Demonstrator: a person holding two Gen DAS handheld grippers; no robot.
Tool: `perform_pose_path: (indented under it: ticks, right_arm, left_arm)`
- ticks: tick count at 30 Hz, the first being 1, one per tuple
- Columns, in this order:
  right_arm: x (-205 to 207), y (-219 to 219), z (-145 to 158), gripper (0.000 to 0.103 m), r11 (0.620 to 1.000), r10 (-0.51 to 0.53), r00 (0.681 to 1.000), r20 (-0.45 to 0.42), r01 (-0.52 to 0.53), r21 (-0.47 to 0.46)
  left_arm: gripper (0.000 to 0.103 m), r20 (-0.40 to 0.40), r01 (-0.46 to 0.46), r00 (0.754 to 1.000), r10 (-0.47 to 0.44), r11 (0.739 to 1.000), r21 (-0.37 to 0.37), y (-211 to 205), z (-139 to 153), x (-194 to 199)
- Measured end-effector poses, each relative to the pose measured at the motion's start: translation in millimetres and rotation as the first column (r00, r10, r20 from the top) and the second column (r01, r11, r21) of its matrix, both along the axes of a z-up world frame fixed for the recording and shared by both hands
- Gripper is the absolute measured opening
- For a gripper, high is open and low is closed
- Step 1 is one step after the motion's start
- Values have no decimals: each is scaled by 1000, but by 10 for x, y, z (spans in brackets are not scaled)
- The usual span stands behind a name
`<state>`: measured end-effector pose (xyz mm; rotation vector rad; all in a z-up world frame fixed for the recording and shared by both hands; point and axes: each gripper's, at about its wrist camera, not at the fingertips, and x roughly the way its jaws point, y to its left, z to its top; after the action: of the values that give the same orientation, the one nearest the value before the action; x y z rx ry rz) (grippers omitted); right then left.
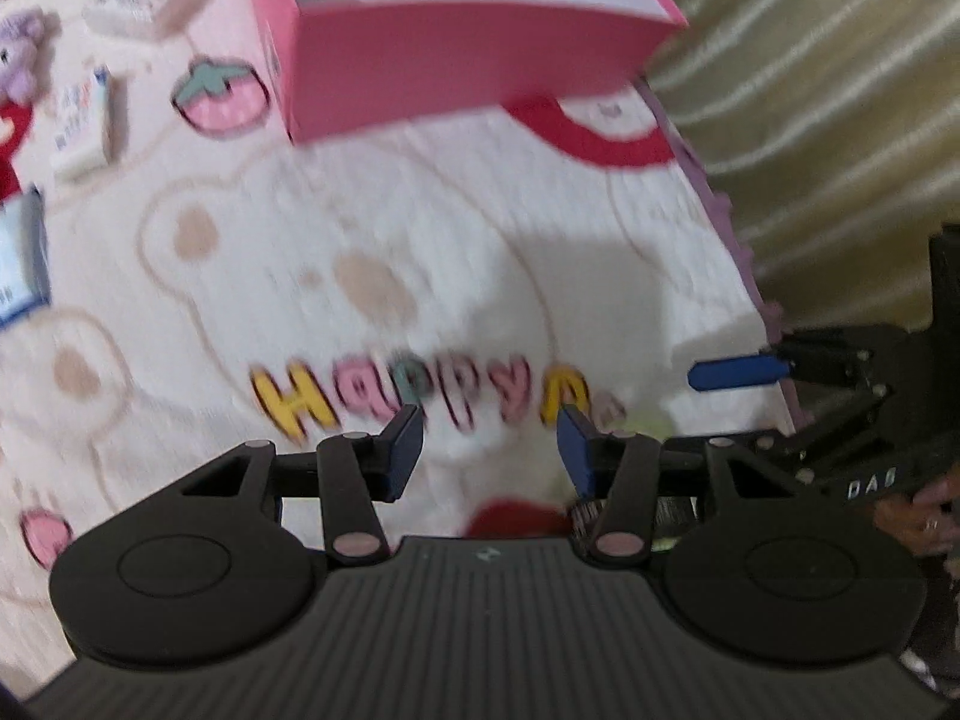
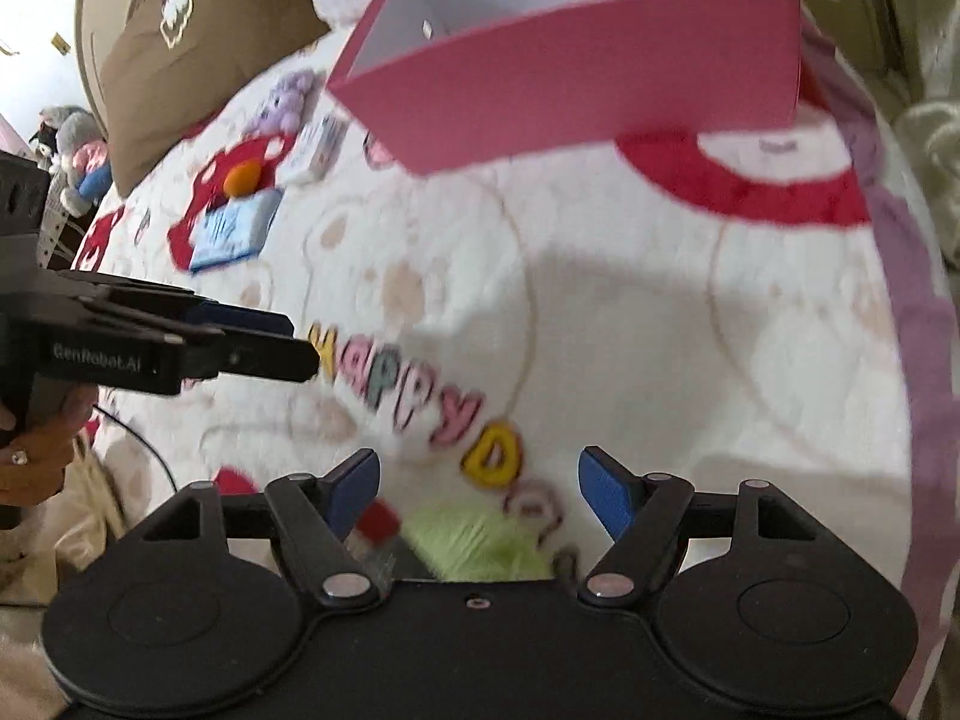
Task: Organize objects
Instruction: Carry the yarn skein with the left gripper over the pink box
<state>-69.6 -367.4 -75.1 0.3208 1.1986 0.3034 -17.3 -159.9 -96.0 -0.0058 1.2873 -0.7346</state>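
An open pink box (image 1: 468, 72) with a bare white inside stands at the far end of a white fleece blanket (image 1: 372, 228) printed with bears and "HAPPY". My left gripper (image 1: 489, 450) hovers over the lettering, open, nothing between its blue pads. My right gripper (image 2: 480, 492) hangs open beside it over the same print, also holding nothing. The pink box (image 2: 588, 84) is ahead of it. Small items lie to the left: a blue box (image 2: 234, 228), an orange ball (image 2: 243, 177), a white box (image 2: 318, 147) and a purple plush (image 2: 288, 99).
More small white boxes (image 1: 144, 0) (image 1: 90, 126) lie at the far left. A brown pillow (image 2: 198, 48) and plush toys (image 2: 78, 156) sit beyond the blanket. The blanket's purple edge (image 1: 726, 222) borders a striped olive cover (image 1: 810, 90). A hand (image 2: 36, 450) holds the left gripper's handle.
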Motion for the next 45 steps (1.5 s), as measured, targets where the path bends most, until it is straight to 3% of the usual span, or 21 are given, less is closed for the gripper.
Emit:
perform_pose_path:
  ticks: [8, 14, 17, 26, 40, 45]
  right_arm:
    - [-261, 95, -59, 82, 998, -48, 982, -185, 54, 24]
    - [-400, 123, -252, 83, 985, -66, 957, -284, 109, 137]
    - [-395, 185, -344, 85, 985, -67, 959, -276, 107, 133]
    - [-456, 270, -305, 69, 997, -12, 982, -189, 26, 71]
    - [-424, 317, -227, 66, 999, 2, 987, -163, 5, 43]
    - [-421, 356, -125, 66, 1000, 11, 993, -122, -10, 13]
  left_arm:
    - [54, -92, 60, 994, -61, 998, -7, -85, -83, -297]
    - [55, -179, 49, 982, -53, 998, -28, -166, -224, -325]
    - [55, -204, 34, 978, -40, 999, -35, -216, -311, -323]
    - [55, -281, 33, 958, -63, 993, -109, -311, -432, -359]
    - [54, -253, 38, 965, -68, 992, -120, -350, -389, -419]
    - [53, -211, 32, 975, -61, 990, -140, -328, -225, -411]
